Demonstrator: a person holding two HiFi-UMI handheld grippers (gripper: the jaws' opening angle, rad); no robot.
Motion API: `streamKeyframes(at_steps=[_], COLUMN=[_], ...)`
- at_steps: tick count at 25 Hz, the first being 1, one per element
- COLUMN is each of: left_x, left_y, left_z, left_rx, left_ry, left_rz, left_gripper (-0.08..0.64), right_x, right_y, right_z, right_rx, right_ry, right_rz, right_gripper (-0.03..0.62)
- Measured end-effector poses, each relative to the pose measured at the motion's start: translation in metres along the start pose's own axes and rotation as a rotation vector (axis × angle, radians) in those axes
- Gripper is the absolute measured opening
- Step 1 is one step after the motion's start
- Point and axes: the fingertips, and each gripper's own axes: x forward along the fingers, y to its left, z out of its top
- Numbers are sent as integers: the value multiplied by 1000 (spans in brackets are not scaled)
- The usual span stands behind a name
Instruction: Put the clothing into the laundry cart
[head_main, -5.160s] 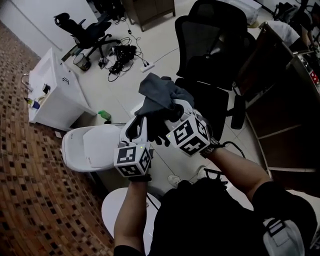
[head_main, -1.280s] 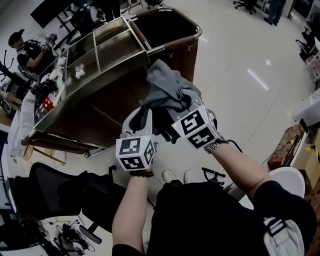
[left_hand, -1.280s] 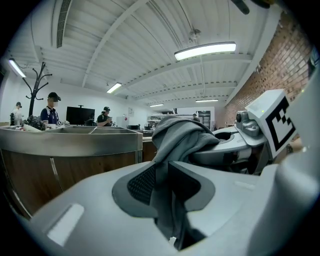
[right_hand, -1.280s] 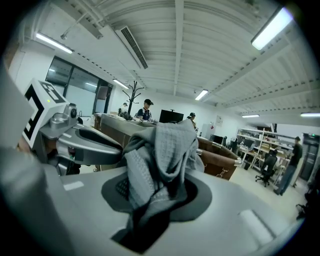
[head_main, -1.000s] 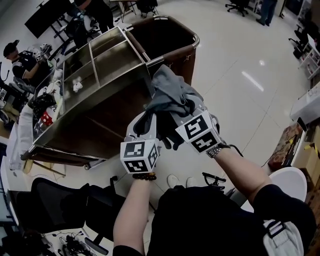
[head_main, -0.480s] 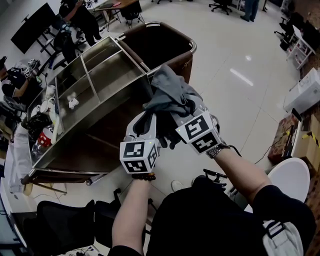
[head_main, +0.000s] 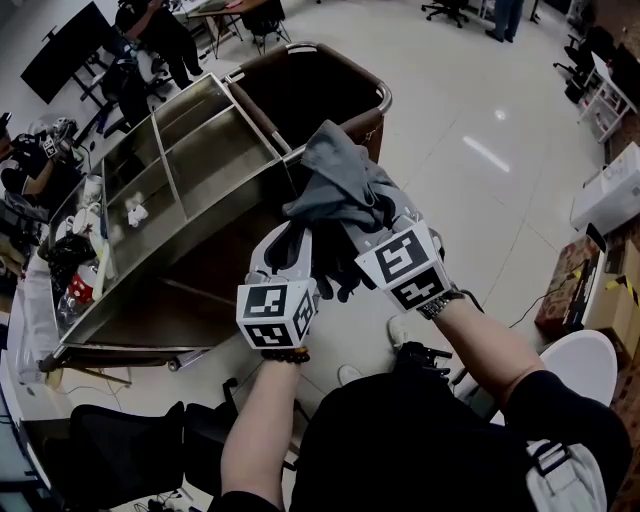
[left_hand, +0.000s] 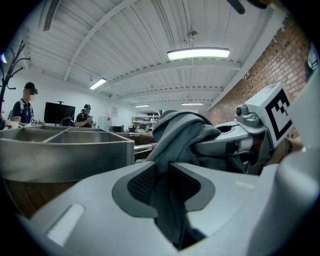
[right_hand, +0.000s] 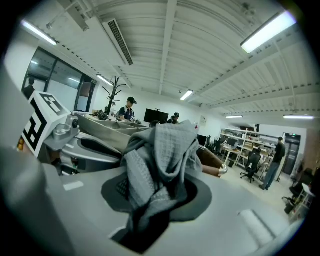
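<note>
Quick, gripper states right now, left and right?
Left gripper: closed on the grey garment.
Right gripper: closed on the grey garment too.

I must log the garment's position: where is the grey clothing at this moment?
In the head view the grey clothing is at centre, gripped by the left gripper and the right gripper, in front of the brown laundry cart.
</note>
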Motion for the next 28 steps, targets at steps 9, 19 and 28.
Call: streamKeyframes(at_steps=[9,19,28], left_x=[50,85,96], left_y=[-31,-54,-68], left_z=[42,78,103], left_rx=[11,26,39], left_ry=[-60,-81,-95], left_rz=[62,173,254], left_gripper=[78,80,80], right_x=[-15,-23,-1], right_y=[-77,-165,-208], right_z=[45,126,161], right_rx=[-49,-102,-127], right_ry=[-113,-259,-265], right_rz=[64,108,134], right_gripper=[132,132,131])
